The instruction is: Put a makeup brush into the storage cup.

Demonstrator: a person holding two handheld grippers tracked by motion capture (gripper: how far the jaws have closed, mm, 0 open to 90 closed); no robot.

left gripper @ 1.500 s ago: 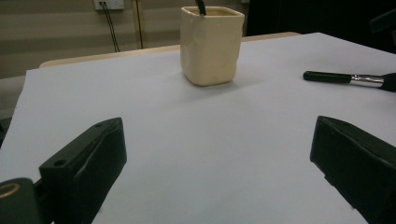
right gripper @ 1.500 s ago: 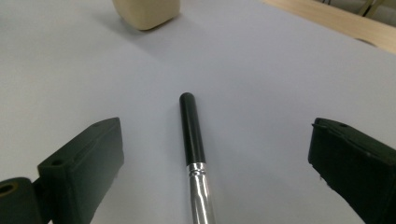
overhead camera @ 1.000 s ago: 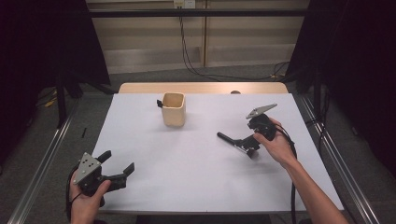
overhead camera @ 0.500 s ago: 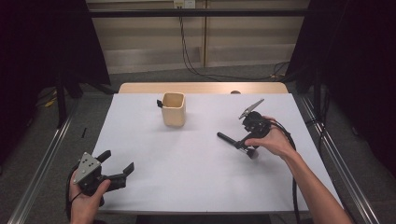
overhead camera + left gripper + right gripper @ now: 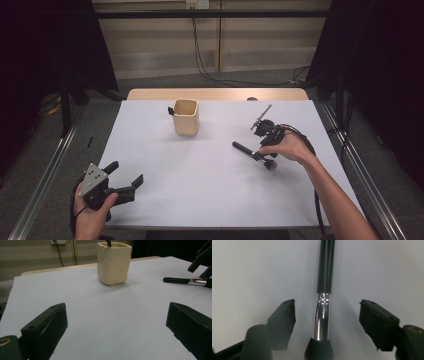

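While the left tool (image 5: pixel 125 181) rests wide and empty, the right tool (image 5: pixel 327 322) straddles the brush (image 5: pixel 323 305) on the table (image 5: pixel 210 170); jaws just closing, pads not touching it.

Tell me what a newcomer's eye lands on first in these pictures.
First, the makeup brush lying flat on the white table, at its right side, with the right gripper straddling its silver ferrule; the jaws have just been closing but do not touch it yet. Next, the cream cup standing upright near the far edge. The left gripper is open at the near left corner.
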